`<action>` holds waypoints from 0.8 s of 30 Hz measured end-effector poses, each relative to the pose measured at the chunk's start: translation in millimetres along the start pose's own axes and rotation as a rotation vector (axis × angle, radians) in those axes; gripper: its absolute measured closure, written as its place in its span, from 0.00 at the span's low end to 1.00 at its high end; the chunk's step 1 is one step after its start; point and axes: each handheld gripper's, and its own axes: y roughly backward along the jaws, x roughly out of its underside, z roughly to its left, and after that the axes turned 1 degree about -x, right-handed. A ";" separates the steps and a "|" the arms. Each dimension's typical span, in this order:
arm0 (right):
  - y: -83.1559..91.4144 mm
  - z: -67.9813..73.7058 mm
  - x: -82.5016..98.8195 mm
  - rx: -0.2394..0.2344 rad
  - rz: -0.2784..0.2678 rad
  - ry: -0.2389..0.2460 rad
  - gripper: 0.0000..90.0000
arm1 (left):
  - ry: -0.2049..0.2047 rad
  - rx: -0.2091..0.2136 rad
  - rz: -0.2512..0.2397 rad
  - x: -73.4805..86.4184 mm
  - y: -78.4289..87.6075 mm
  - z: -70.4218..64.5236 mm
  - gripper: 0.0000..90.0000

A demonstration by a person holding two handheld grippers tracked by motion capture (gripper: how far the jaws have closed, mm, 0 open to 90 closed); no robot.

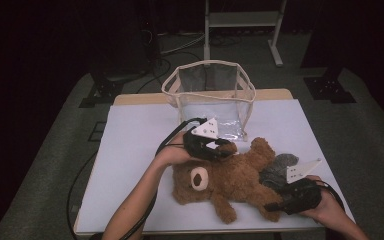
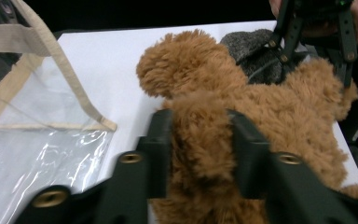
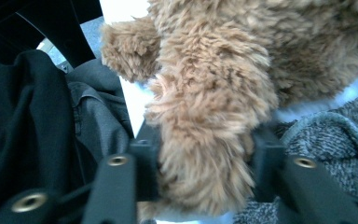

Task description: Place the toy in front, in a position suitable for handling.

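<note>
Between the left gripper (image 2: pixel 200 154) fingers (image 2: pixel 161 149): one limb of the brown teddy bear (image 1: pixel 230 180), clamped firm. Between the right gripper (image 3: pixel 200 172) fingers (image 3: pixel 265 158): a leg, fur touching both pads, grip looks loose. Bear lying on the white counter (image 1: pixel 130 150), grey knit cloth (image 1: pixel 277 167) beside it, clear bag (image 1: pixel 210 95) beyond. Best practice, as judged: tighten right grip, lift both ends level, clear bag rim before lowering.

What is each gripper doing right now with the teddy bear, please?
Left gripper: shut on a limb of the teddy bear.
Right gripper: a bear leg lies between its jaws; whether the pads press on it cannot be told.
</note>
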 end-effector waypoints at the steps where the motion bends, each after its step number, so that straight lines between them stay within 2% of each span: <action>1: 0.0 0.0 0.0 0.000 0.000 0.000 0.54 | -0.007 -0.008 -0.003 0.4 3.5 -1.0 0.65; 3: 9.1 0.3 2.6 -0.001 -0.030 -0.006 0.47 | -0.009 -0.015 -0.014 3.5 14.7 -4.3 0.53; 4: 20.8 0.4 6.7 0.023 -0.069 -0.004 0.43 | -0.014 -0.024 -0.031 7.9 25.1 -8.3 0.48; 5: 20.8 0.4 6.7 0.023 -0.069 -0.004 0.43 | -0.014 -0.024 -0.031 7.9 25.1 -8.3 0.44; 6: 28.4 -0.1 9.6 0.050 -0.095 -0.003 0.39 | -0.005 -0.031 -0.039 11.7 32.6 -11.5 0.44; 7: 43.4 -4.1 16.0 0.100 -0.158 -0.028 0.37 | 0.002 -0.047 -0.057 17.3 41.8 -17.0 0.39; 8: 49.6 -6.7 19.0 0.133 -0.186 -0.041 0.36 | 0.003 -0.061 -0.059 19.9 46.5 -19.9 0.35; 9: 54.4 -9.9 21.5 0.168 -0.202 -0.048 0.35 | 0.003 -0.061 -0.059 19.9 46.5 -19.9 0.31; 10: 57.3 -13.1 23.5 0.200 -0.214 -0.055 0.34 | 0.010 -0.066 -0.063 26.9 54.3 -27.4 0.28; 11: 57.3 -13.1 23.5 0.200 -0.214 -0.055 0.34 | 0.010 -0.066 -0.063 26.9 54.3 -27.4 0.26; 12: 58.2 -20.1 26.8 0.252 -0.224 -0.066 0.33 | 0.024 -0.074 -0.059 36.1 60.6 -35.0 0.20; 13: 58.2 -20.1 26.8 0.252 -0.224 -0.066 0.33 | 0.024 -0.074 -0.059 36.1 60.6 -35.0 0.18; 14: 54.5 -25.2 27.8 0.280 -0.217 -0.063 0.33 | 0.050 -0.060 -0.078 47.5 66.5 -41.8 0.16; 15: 54.5 -25.2 27.8 0.280 -0.217 -0.063 0.33 | 0.050 -0.060 -0.078 47.5 66.5 -41.8 0.15; 16: 52.6 -27.1 27.8 0.286 -0.215 -0.060 0.32 | 0.055 -0.060 -0.082 54.5 70.3 -46.1 0.15; 17: 44.7 -32.7 26.2 0.304 -0.184 -0.054 0.31 | 0.060 -0.066 -0.078 59.5 73.0 -49.6 0.12; 18: 41.6 -34.5 25.8 0.319 -0.175 -0.045 0.31 | 0.057 -0.080 -0.065 67.1 77.1 -55.5 0.12; 20: 37.4 -37.2 25.1 0.329 -0.164 -0.040 0.30 | 0.052 -0.091 -0.053 71.5 79.7 -59.1 0.12; 21: 32.0 -40.3 23.7 0.333 -0.144 -0.045 0.30 | 0.051 -0.093 -0.048 73.8 81.1 -60.9 0.12; 22: 22.6 -44.4 21.6 0.367 -0.103 -0.035 0.30 | 0.052 -0.101 -0.042 77.0 82.8 -63.5 0.12; 23: 22.6 -44.4 21.6 0.367 -0.103 -0.035 0.30 | 0.050 -0.105 -0.037 78.8 83.5 -64.8 0.12; 24: 12.1 -50.3 21.1 0.392 -0.052 -0.038 0.33 | 0.040 -0.101 -0.027 83.8 83.7 -67.8 0.13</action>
